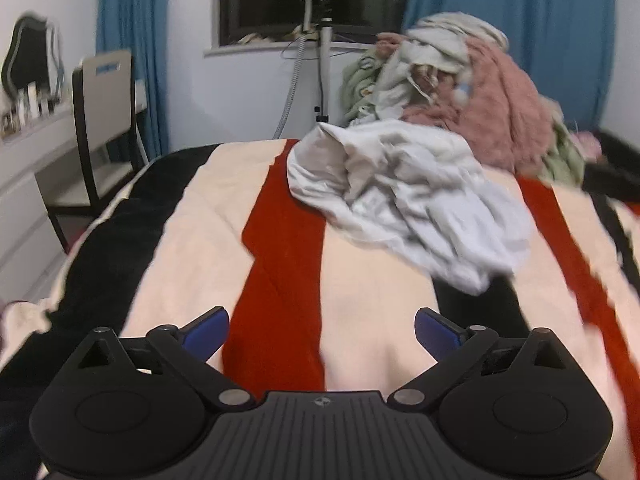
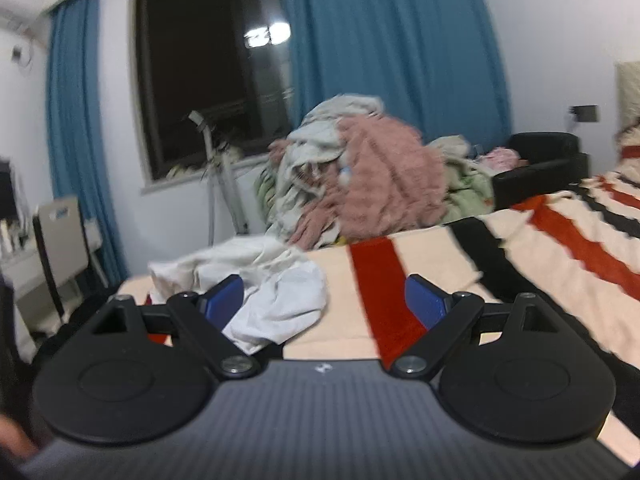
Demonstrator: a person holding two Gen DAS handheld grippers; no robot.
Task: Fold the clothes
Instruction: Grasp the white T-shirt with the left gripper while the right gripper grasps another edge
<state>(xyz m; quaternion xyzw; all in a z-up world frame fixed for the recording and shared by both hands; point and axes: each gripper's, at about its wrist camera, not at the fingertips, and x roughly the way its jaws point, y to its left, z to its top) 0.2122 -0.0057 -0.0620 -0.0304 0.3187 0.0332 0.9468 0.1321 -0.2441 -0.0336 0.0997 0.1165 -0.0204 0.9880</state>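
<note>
A crumpled white garment (image 1: pixel 408 200) lies on the striped bed cover (image 1: pixel 192 240), ahead and to the right of my left gripper (image 1: pixel 322 330). That gripper is open and empty, low over the cover. In the right wrist view the same white garment (image 2: pixel 264 292) lies just ahead and left of my right gripper (image 2: pixel 324 300), which is open and empty; its left fingertip (image 2: pixel 222 300) overlaps the cloth in the picture. A tall heap of pink, grey and green clothes (image 1: pixel 460 92) stands at the bed's far end and also shows in the right wrist view (image 2: pixel 368 184).
The bed cover (image 2: pixel 540 248) has cream, red and black stripes. A chair (image 1: pixel 104 120) and white dresser (image 1: pixel 24 184) stand left of the bed. A garment steamer stand (image 1: pixel 324 64) is beneath the dark window (image 2: pixel 212 72). A black seat (image 2: pixel 544 164) stands at far right.
</note>
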